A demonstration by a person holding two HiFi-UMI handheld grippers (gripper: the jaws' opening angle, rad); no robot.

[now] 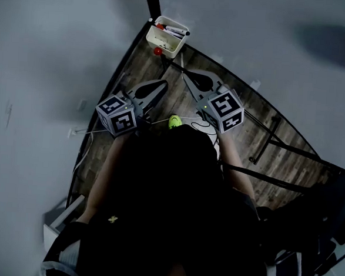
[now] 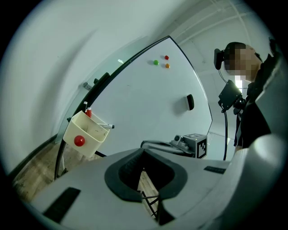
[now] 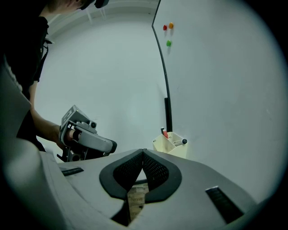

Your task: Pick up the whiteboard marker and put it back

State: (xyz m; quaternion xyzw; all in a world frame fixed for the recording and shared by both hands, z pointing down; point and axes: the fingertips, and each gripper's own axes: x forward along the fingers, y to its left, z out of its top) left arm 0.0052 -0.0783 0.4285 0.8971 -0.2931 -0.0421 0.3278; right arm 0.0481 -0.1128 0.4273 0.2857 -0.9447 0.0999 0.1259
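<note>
Both claws are clenched & empty, left claw (image 2: pixel 144 152) & right claw (image 3: pixel 143 152), matte grey w/ ribbed black pads, while the slim white whiteboard marker (image 1: pixel 176 31), long axis 9-to-3 w/ black cap toward 3 o'clock in the head view, lies in the boxy cream plastic holder (image 1: pixel 167 46) at 12 o'clock by the glossy whiteboard (image 2: pixel 148 99).

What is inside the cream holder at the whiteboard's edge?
In the holder, a red-capped marker sticks up and a black-tipped marker lies across the rim. Its wall hides the bottom and anything lying there.

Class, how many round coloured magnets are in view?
4: green magnet, red magnet, orange magnet clustered high on the whiteboard; another red magnet on the cream holder. More may be hidden.
</note>
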